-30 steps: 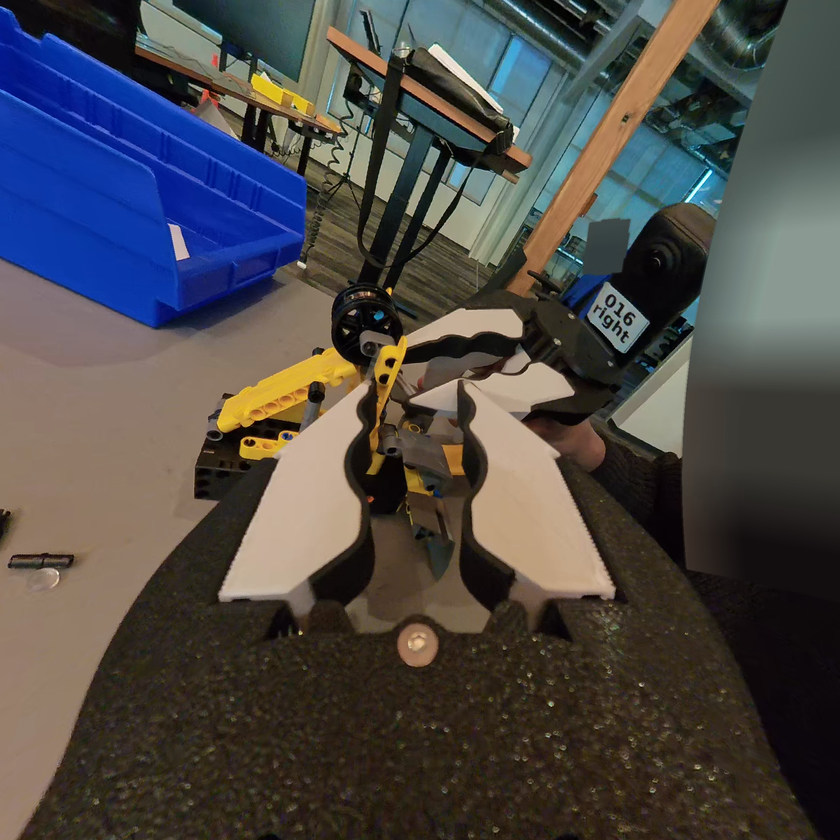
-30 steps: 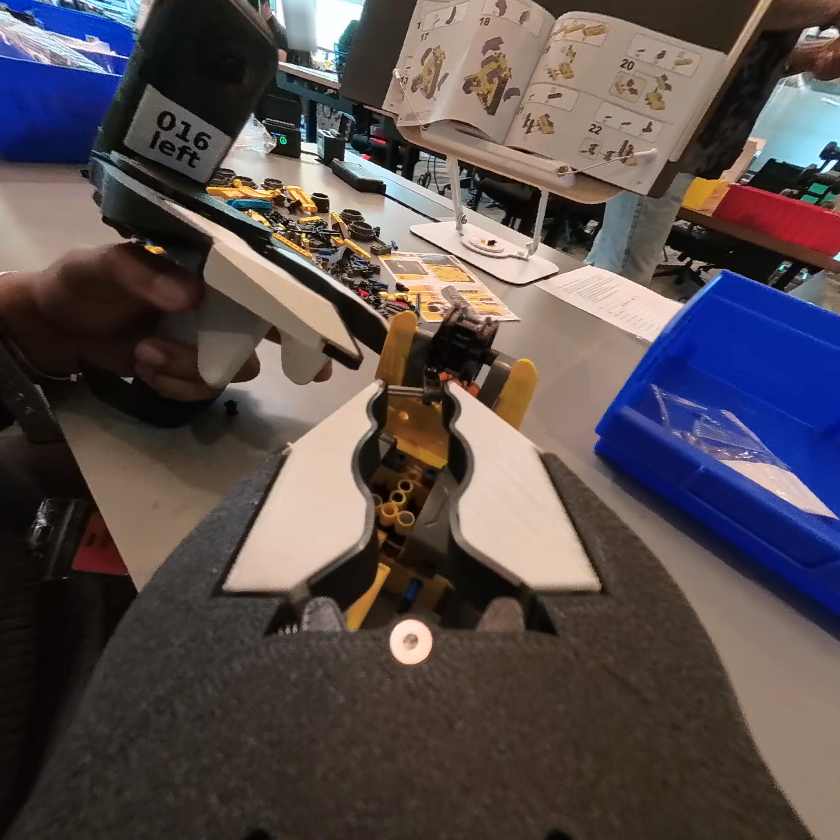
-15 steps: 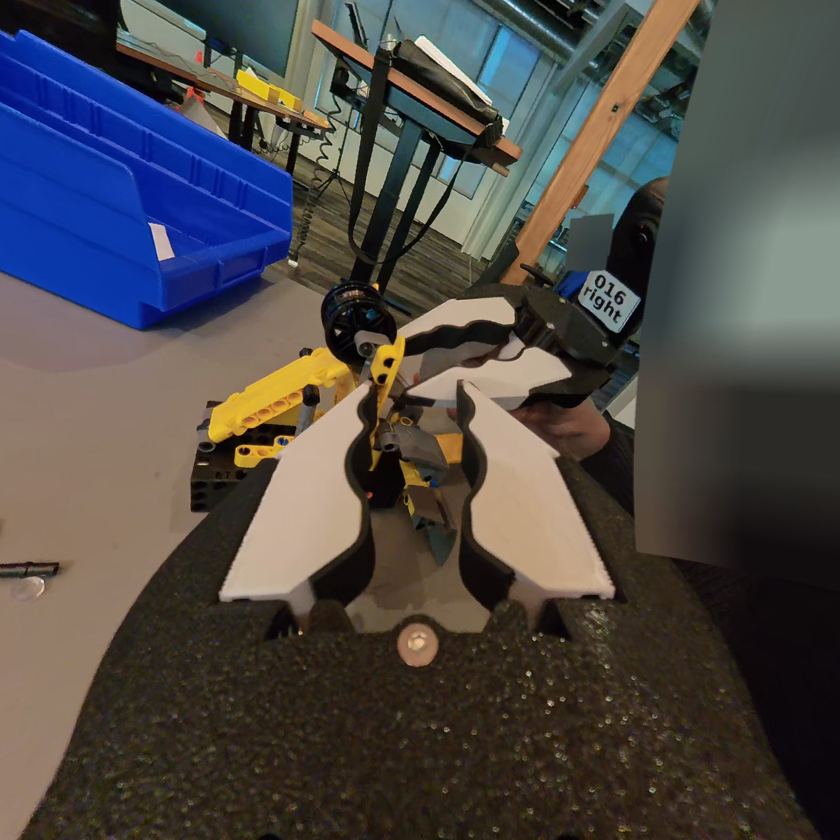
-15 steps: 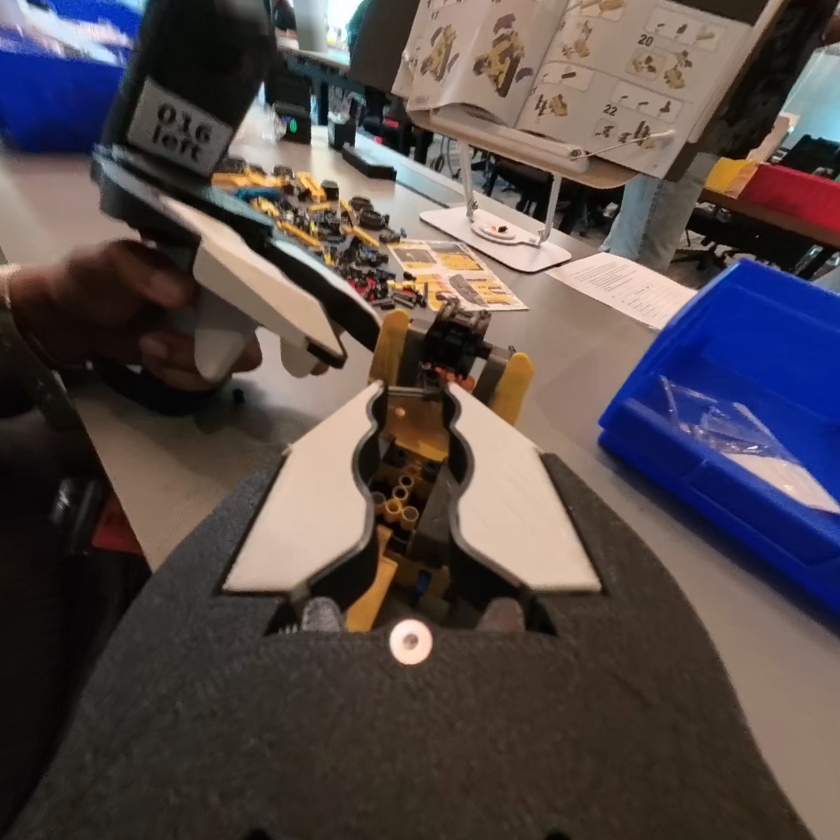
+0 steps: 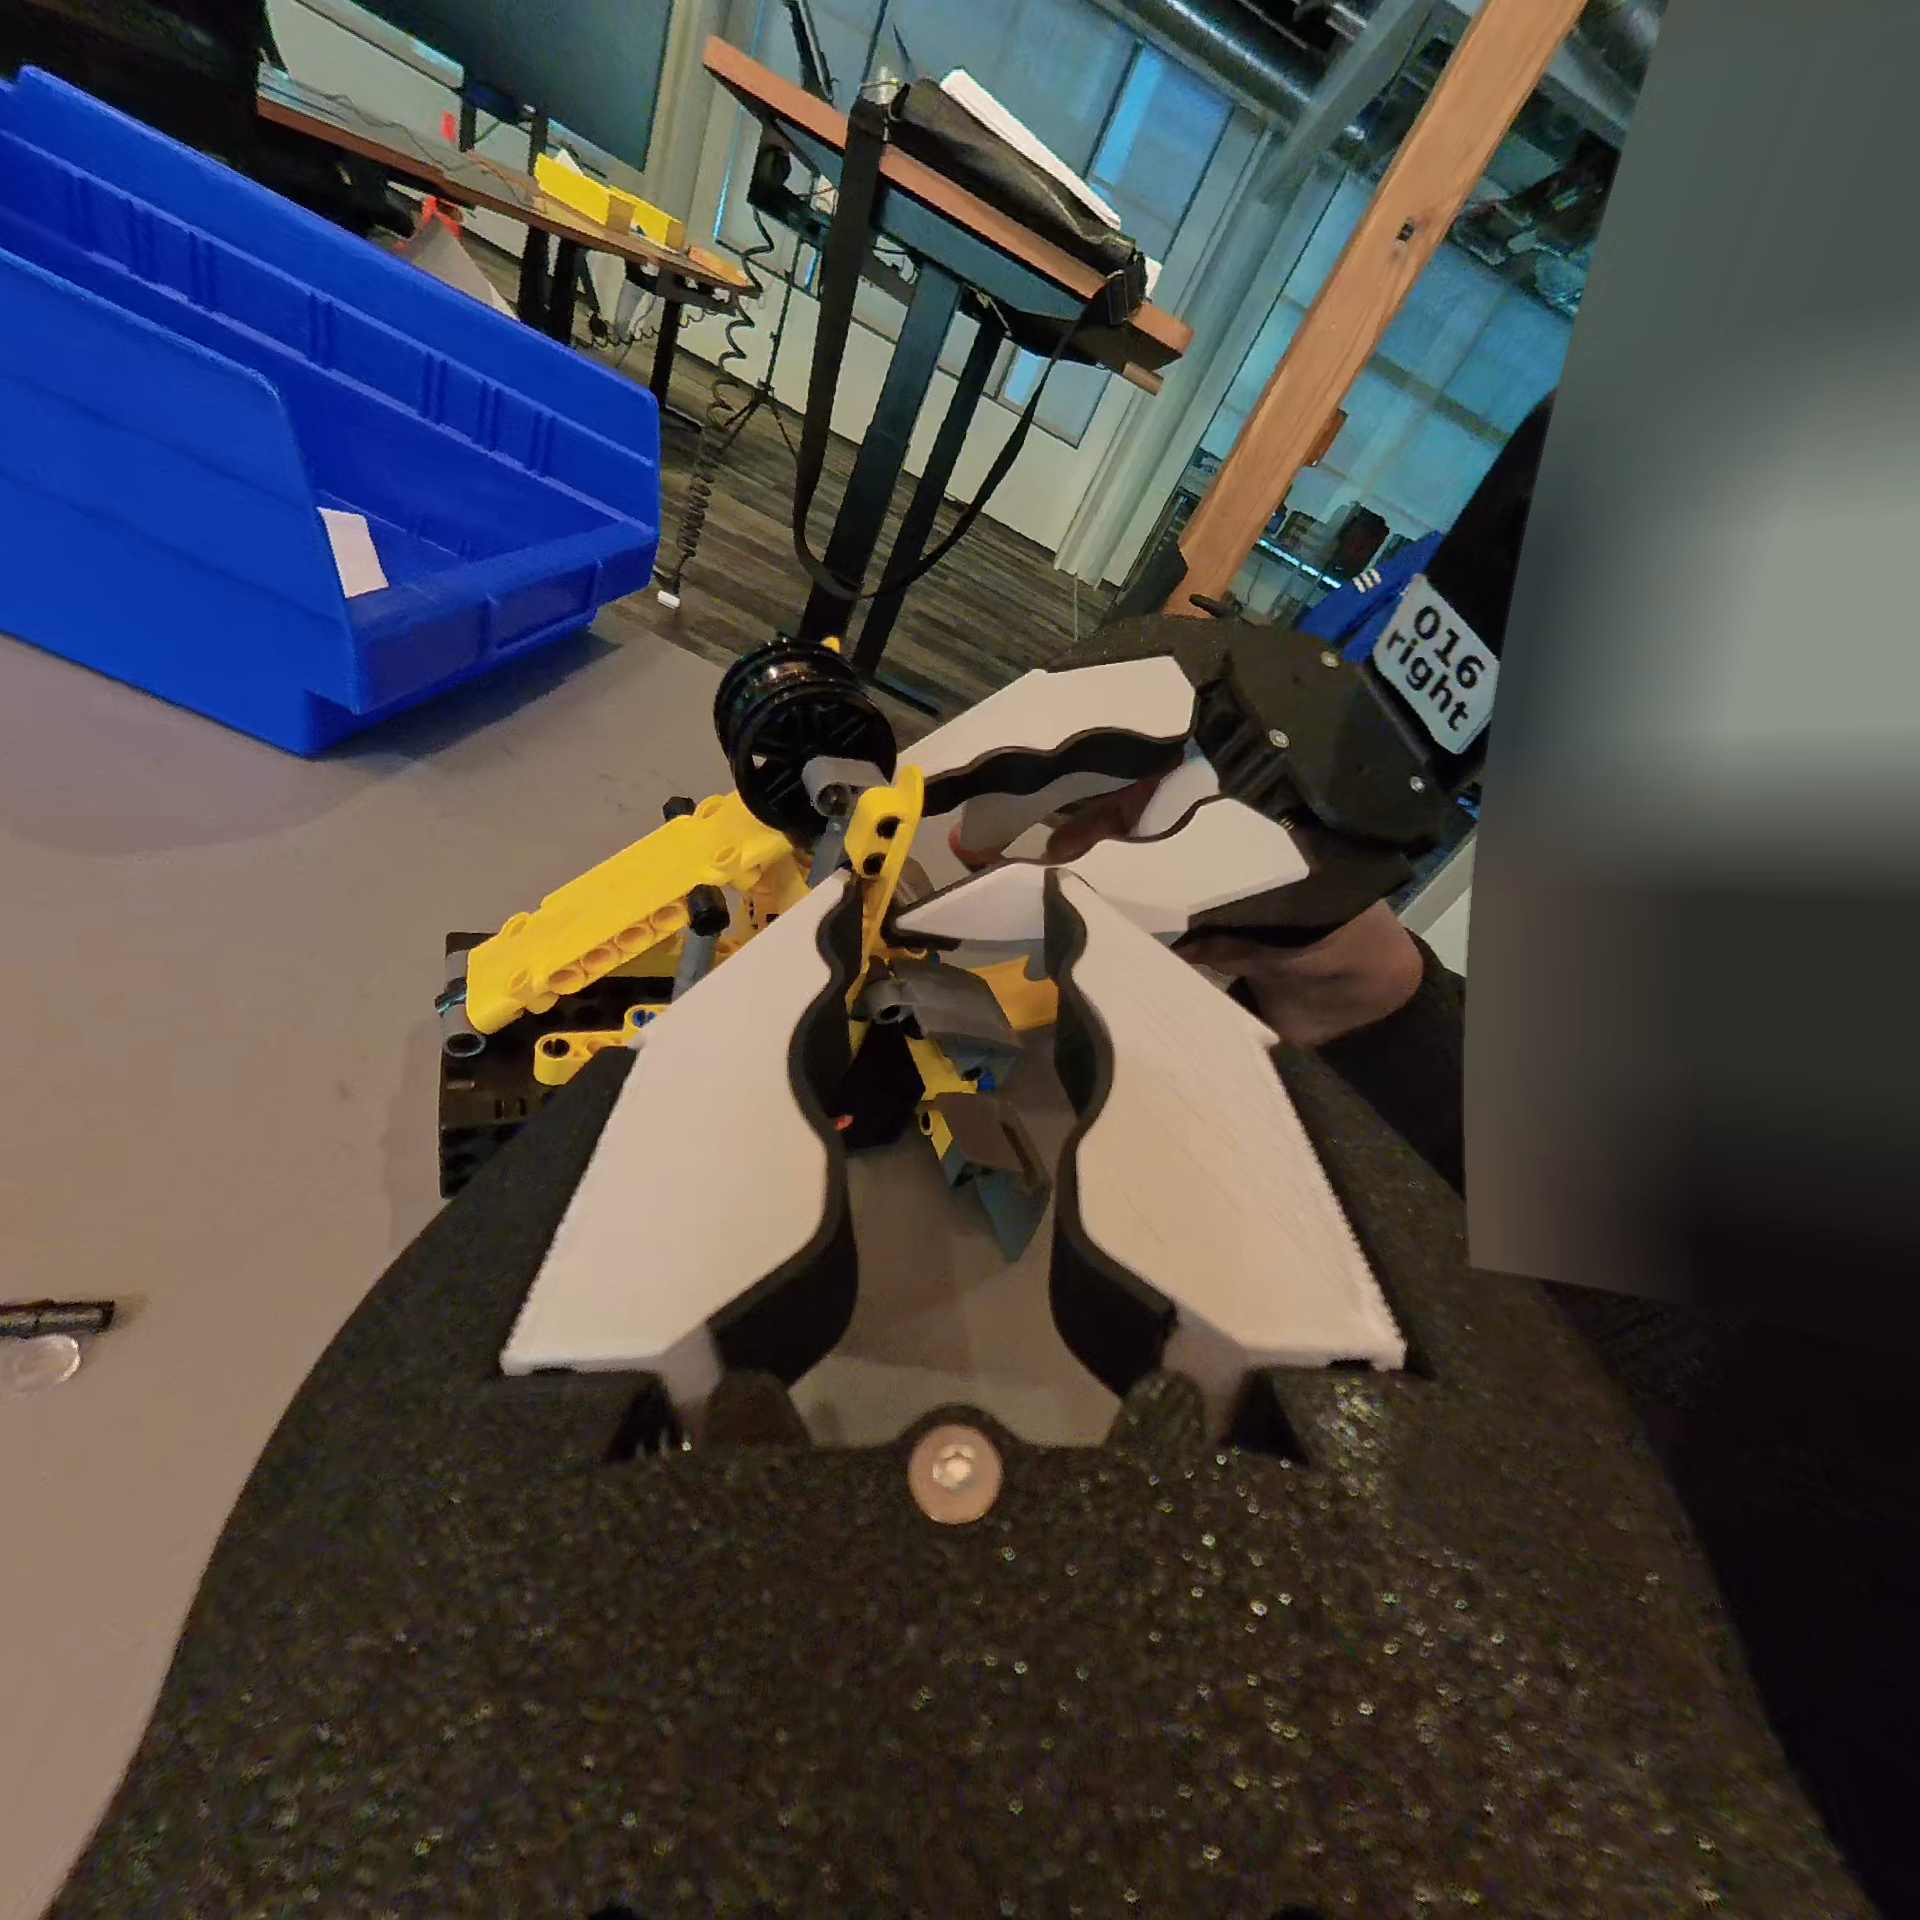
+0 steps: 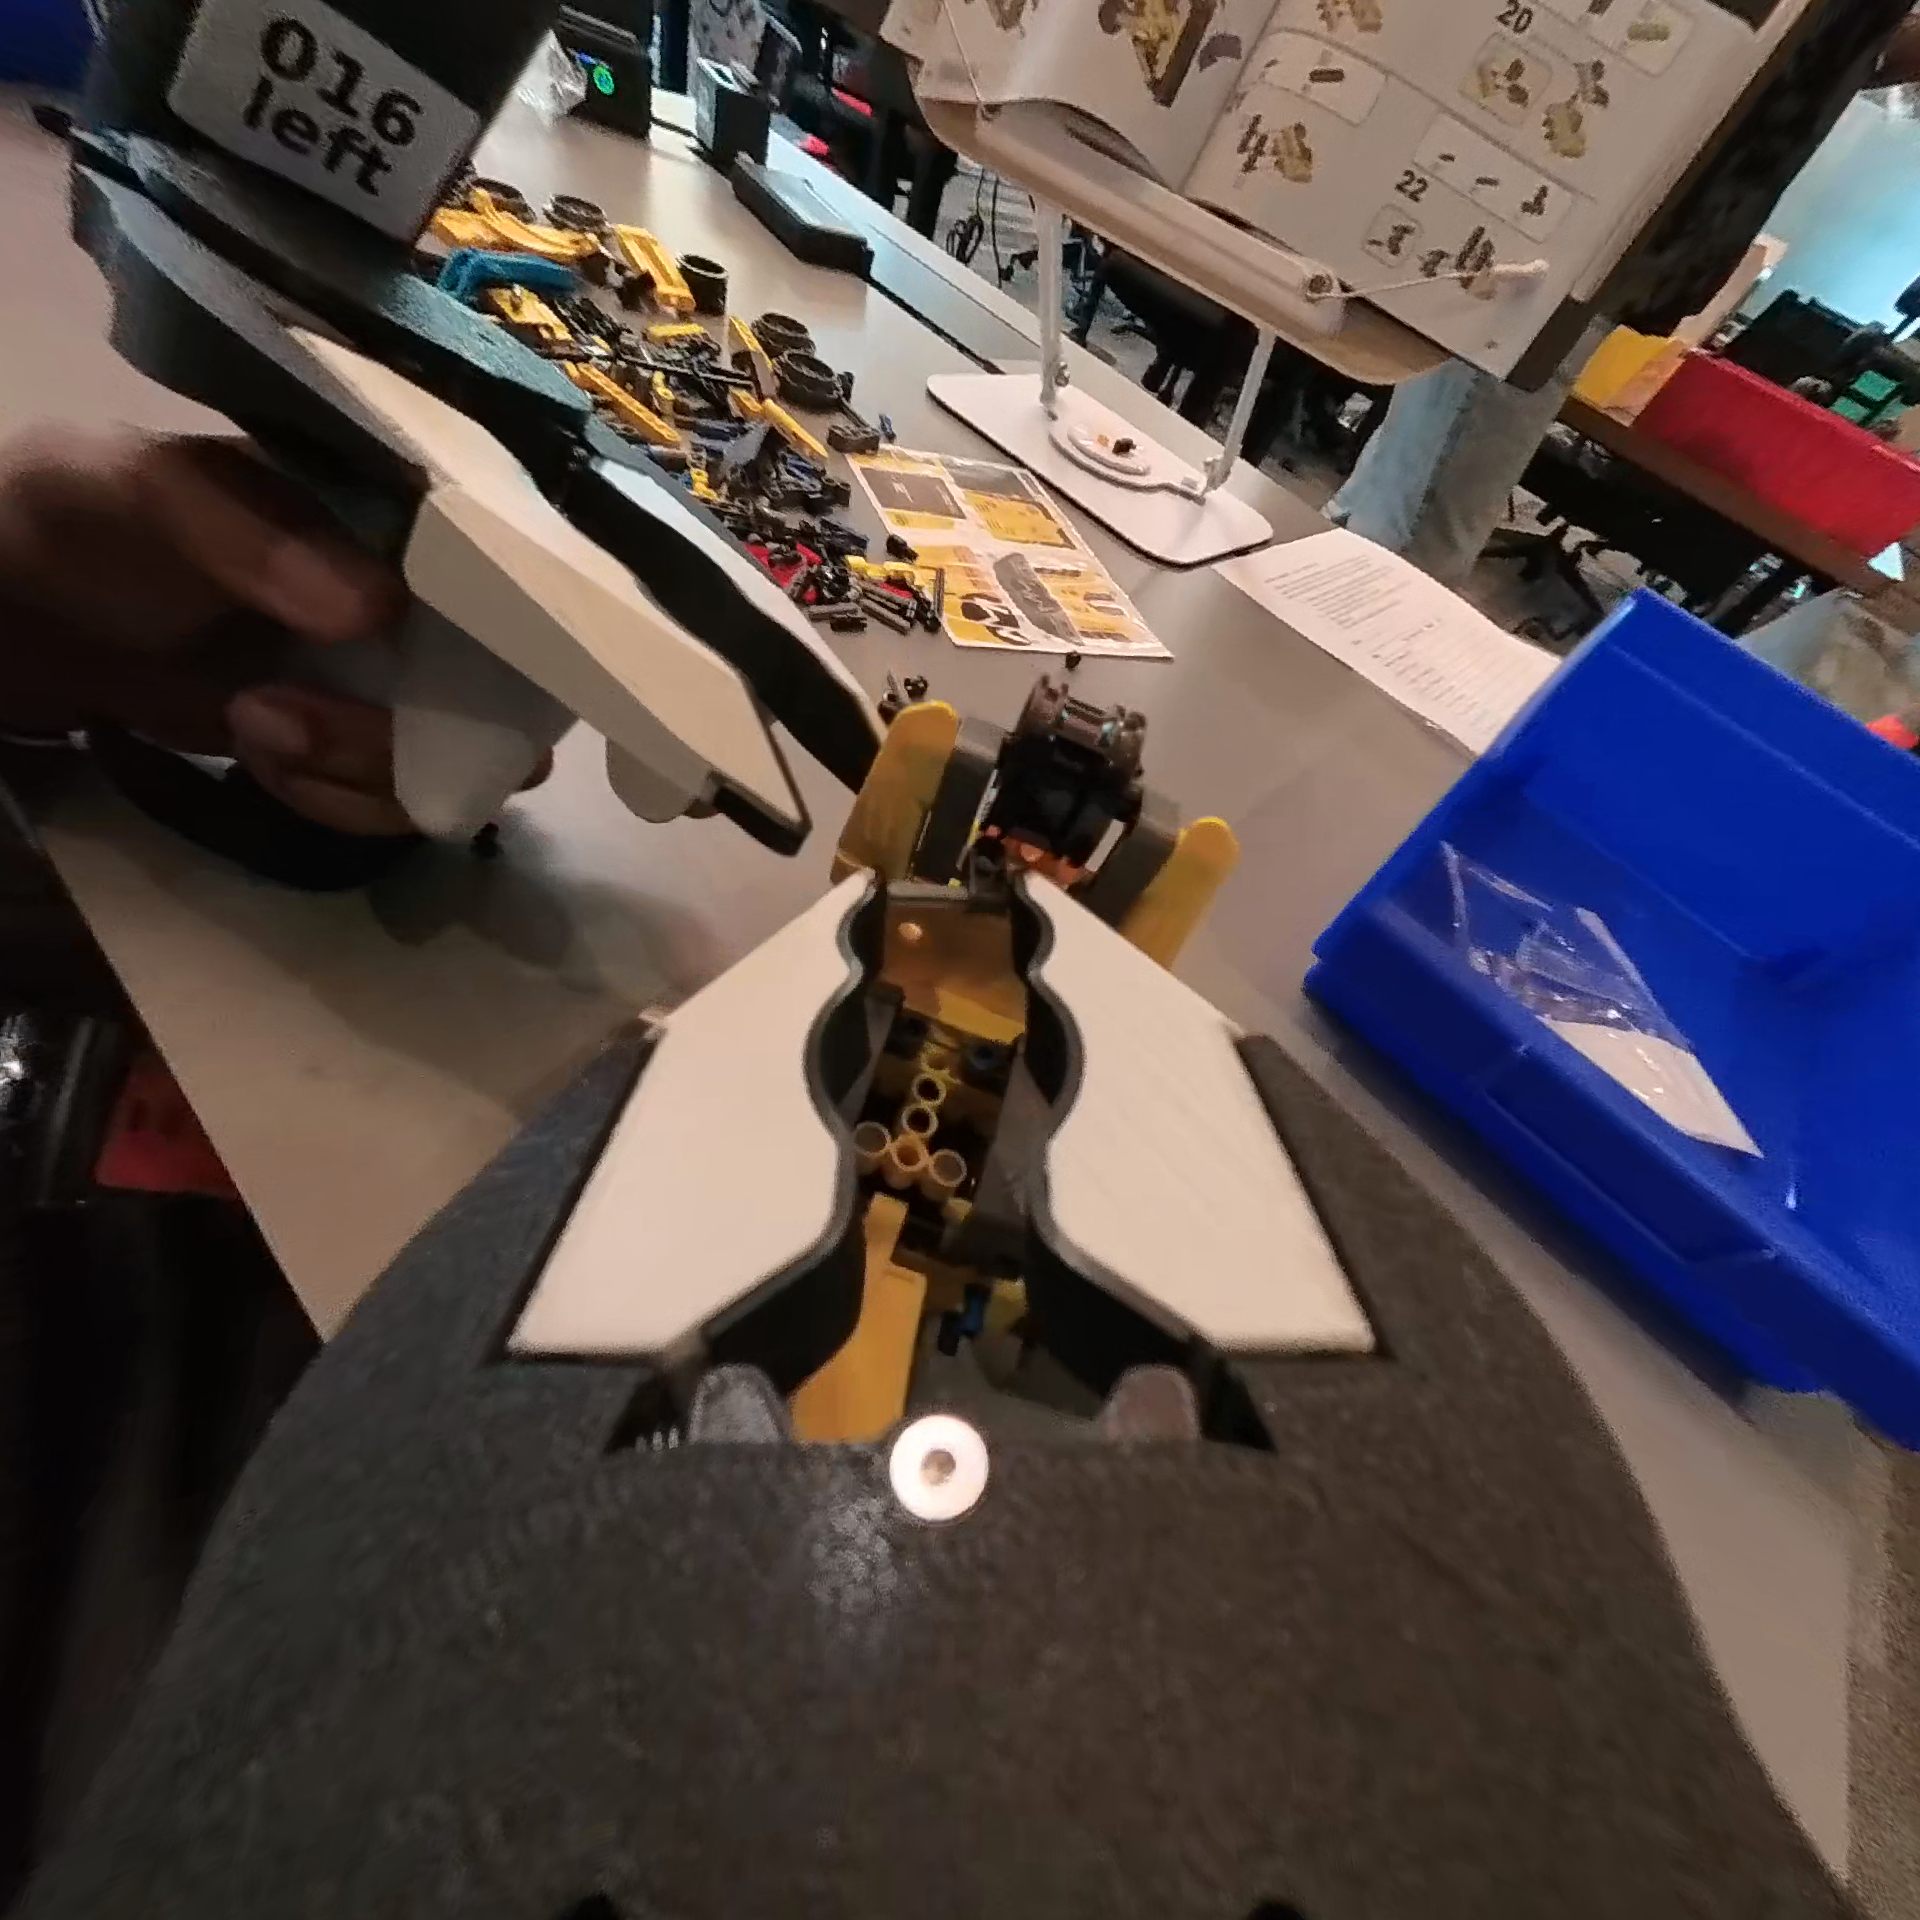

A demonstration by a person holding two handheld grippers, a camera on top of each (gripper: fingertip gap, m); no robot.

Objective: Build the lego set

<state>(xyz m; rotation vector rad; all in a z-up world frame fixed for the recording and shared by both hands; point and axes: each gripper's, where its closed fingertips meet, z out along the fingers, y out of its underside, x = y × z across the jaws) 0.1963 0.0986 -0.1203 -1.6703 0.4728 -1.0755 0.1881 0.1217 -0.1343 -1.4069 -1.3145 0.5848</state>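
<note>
While my right gripper has its jaws clamped on the yellow brick model over the grey worktop, my left gripper stands half-open at the model's upright beam; whether those jaws grip it I cannot tell. Only the right wrist view shows the loose parts and booklet; only the left shows a stray black pin.
</note>
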